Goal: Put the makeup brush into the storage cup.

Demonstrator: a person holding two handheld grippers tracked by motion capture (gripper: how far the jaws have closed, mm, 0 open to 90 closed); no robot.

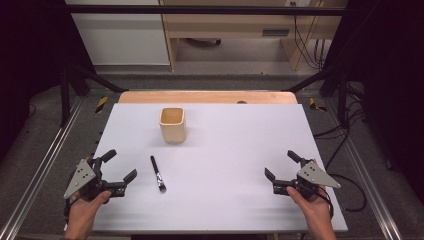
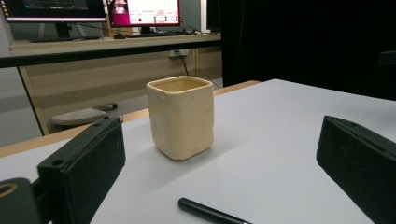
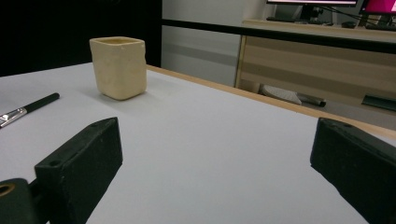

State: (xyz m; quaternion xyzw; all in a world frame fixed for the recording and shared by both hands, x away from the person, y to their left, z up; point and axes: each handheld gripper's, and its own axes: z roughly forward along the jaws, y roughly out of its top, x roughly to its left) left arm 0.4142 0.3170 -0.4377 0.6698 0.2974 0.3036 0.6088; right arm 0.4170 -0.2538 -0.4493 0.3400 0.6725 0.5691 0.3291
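While the pen (image 1: pixel 158 174) lies flat on the white table (image 1: pixel 230 150) just right of the left tool (image 1: pixel 119 167), its black cap end points toward the cream cup (image 1: pixel 173 124) and its silver-banded end toward the person. From the left gripper view the pen (image 2: pixel 210 213) is cut off at the bottom edge, so its far half is hidden. Seen from the right gripper view, the pen (image 3: pixel 28 108) runs out of the frame at the left. The cup stands upright farther back; its inside is hard to make out. Both tools rest released, jaws spread wide and grasping nothing, the right tool (image 1: pixel 282 166) well apart from the pen. Each hand (image 1: pixel 85 210) is cropped by the bottom edge.
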